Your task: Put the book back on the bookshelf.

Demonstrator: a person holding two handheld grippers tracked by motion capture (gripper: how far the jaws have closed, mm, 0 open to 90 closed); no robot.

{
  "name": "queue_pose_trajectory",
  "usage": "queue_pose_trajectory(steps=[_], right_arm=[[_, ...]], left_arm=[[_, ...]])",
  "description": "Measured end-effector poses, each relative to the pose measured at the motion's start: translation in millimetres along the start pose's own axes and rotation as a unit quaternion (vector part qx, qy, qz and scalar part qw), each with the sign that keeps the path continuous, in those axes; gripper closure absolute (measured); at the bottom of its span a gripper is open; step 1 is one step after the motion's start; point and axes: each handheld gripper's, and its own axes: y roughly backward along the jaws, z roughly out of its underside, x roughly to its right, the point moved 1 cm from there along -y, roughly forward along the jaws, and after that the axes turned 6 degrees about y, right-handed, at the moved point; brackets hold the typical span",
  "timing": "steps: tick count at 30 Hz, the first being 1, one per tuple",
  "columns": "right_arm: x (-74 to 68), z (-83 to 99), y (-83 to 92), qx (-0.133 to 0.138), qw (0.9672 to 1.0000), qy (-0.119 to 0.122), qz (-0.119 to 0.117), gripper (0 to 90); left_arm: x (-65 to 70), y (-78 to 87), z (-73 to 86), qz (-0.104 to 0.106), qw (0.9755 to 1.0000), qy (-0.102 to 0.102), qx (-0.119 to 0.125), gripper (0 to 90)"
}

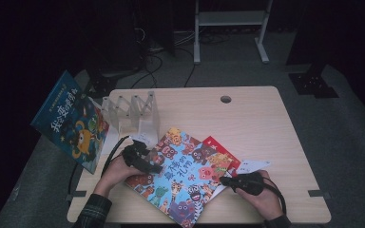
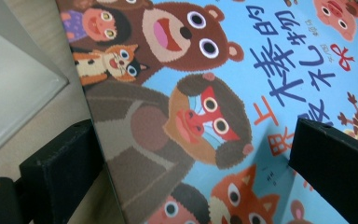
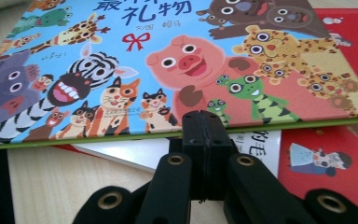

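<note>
A blue picture book [image 1: 180,175] with cartoon animals lies at the front middle of the table, on top of a red book [image 1: 218,149] and a white book [image 1: 254,166]. My left gripper [image 1: 156,166] is at its left edge. In the left gripper view the gripper [image 2: 191,158] is open: one jaw stands beside the blue book [image 2: 214,93], the other over its cover. My right gripper [image 1: 223,180] is at the book's right edge. In the right gripper view that gripper [image 3: 206,119] is shut and empty, its tips against the edge of the blue book [image 3: 144,60], over the white book [image 3: 135,151] and red book [image 3: 335,154].
A clear book rack [image 1: 130,114] stands at the table's back left; its pale base [image 2: 14,88] lies close to my left jaw. Another blue book [image 1: 71,121] leans off the table's left side. The wooden table [image 1: 266,123] has a cable hole [image 1: 225,99].
</note>
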Motion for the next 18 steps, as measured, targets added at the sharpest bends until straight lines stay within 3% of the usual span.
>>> queue_pose_trajectory(steps=[8, 18], right_arm=[[-6.4, 0.8, -0.9, 0.002, 1.0, 0.002, -0.008, 88.9], [-11.4, 1.1, -0.9, 0.003, 0.9998, 0.015, 0.01, 88.9]], left_arm=[[-2.0, -3.4, 0.5, 0.019, 0.9998, 0.008, -0.003, 2.2], [-3.2, -7.7, -2.5, 0.029, 0.9992, 0.012, -0.023, 0.2]])
